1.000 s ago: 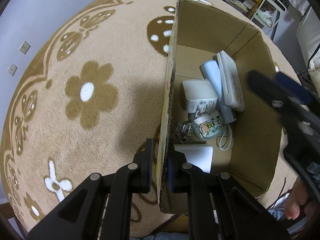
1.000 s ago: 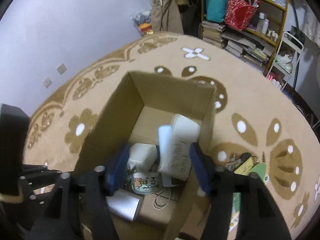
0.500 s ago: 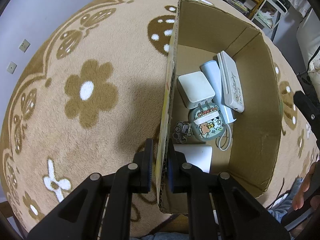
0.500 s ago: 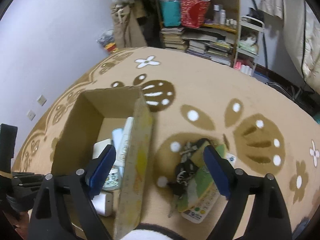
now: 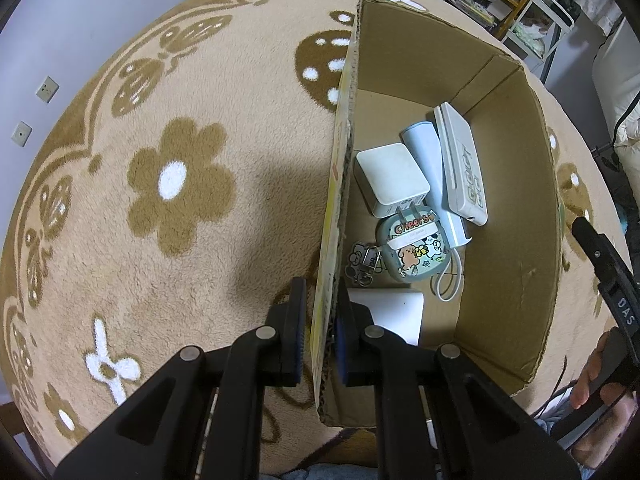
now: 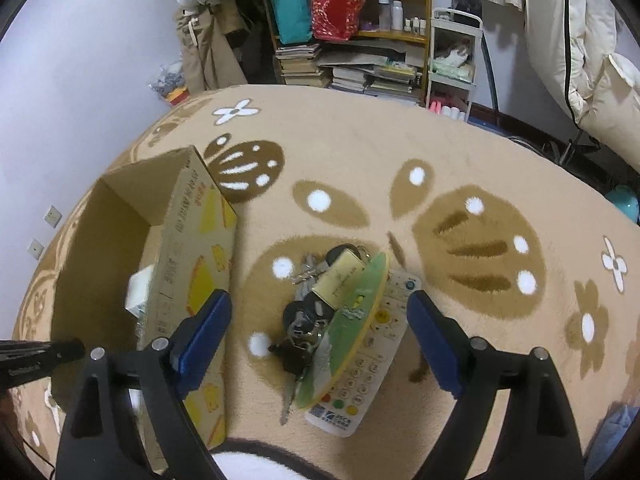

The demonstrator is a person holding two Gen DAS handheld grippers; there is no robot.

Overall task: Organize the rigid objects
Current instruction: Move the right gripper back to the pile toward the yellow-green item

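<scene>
- The left tool [image 5: 319, 338] is clamped on the near end of the cardboard box's [image 5: 508, 216] left wall, one finger outside and one inside.
- The right tool [image 6: 320, 338] hovers with its blue-padded fingers spread wide, apart from everything, above a small pile on the carpet [image 6: 440, 152] just right of the box.
- In that pile, a white remote control [image 6: 360, 384] lies at the bottom, a green oval card [image 6: 348, 320] rests tilted across it, and a bunch of keys [image 6: 300, 332] with a yellow-green tag [image 6: 340, 276] lies against the card's left side.
- Inside the box, nearest the left tool, a flat white item [image 5: 394, 312] lies on the floor of the box.
- Beyond it sit a round cartoon-printed case [image 5: 416, 252] with a metal keyring charm [image 5: 364, 260] at its left and a white cable loop [image 5: 452, 280] at its right.
- Farther in, a white plug adapter [image 5: 392, 180] touches the case, with a pale blue tube [image 5: 432, 168] and a long white case [image 5: 460, 164] beside it, leaning toward the far corner.
- At the back of the room stands a cluttered wooden shelf [image 6: 400, 36] with stacked books.
</scene>
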